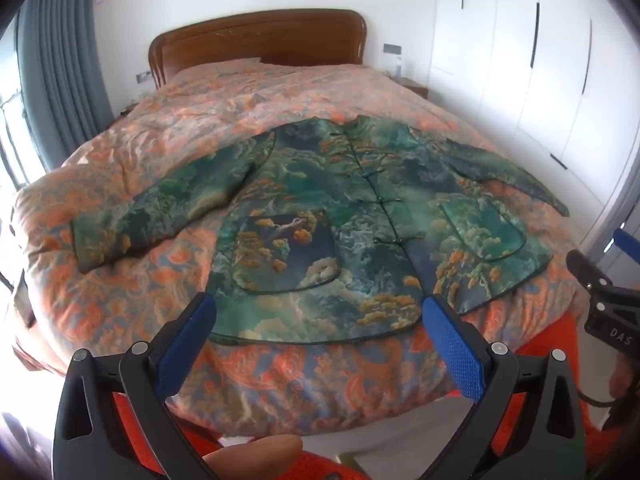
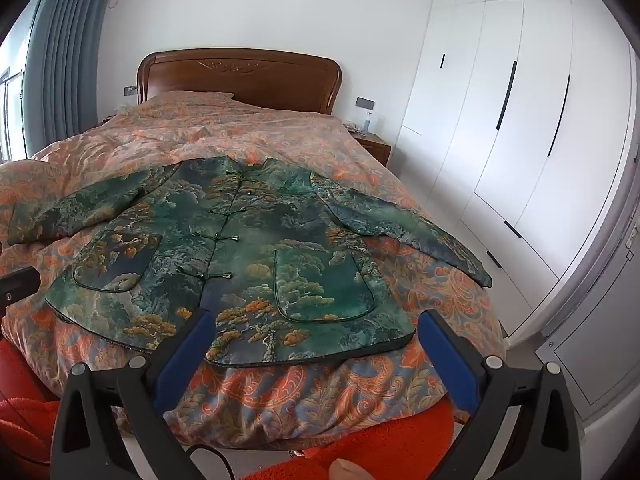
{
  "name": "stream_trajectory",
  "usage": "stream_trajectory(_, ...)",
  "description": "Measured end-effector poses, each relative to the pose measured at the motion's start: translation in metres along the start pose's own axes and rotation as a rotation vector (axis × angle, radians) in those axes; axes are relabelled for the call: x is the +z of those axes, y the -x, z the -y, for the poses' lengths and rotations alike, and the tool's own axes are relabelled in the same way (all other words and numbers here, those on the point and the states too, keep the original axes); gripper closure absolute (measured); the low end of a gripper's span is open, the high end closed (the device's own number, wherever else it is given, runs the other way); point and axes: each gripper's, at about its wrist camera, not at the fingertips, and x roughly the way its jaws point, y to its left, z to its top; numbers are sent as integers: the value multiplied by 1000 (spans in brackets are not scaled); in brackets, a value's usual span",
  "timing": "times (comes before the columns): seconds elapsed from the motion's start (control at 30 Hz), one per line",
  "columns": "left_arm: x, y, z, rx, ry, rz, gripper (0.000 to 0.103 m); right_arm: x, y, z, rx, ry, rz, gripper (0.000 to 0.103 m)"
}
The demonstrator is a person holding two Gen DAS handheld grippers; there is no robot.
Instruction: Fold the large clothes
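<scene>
Already the jacket (image 1: 340,216) lies buttoned, sleeves spread flat on the bed (image 1: 168,128), ready for folding; left tongs (image 1: 320,312) and right tongs (image 2: 312,328) hover open, empty, above its hem.

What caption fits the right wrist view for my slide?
Open right hand-held gripper hovers before a green jacket spread flat on the bed.

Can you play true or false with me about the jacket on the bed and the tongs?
1. The green jacket lies spread flat on the bed. True.
2. The left tongs are squeezing the jacket. False: they are open and hold nothing.
3. The right tongs are open. True.
4. The sleeves are folded across the front. False: the left sleeve and the right sleeve stick out sideways.
</scene>
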Motion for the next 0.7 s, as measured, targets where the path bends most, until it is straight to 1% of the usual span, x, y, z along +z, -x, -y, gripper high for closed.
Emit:
stream_trajectory(0.3,-1,1,0,-2,-1,-4,0,0,-3,-11,12,9,-10,0)
stream_trajectory(0.4,-2,2,0,-4,-2,-8,0,-2,-5,-11,23,2,-15,0)
stream_trajectory(0.53,-5,-6,1,-10,-1,-22,0,-1,-4,-10,28,4,-13,0)
stream_trajectory(0.7,-5,-6,1,-9,-3,-18,0,-1,-4,-10,28,0,-12,0)
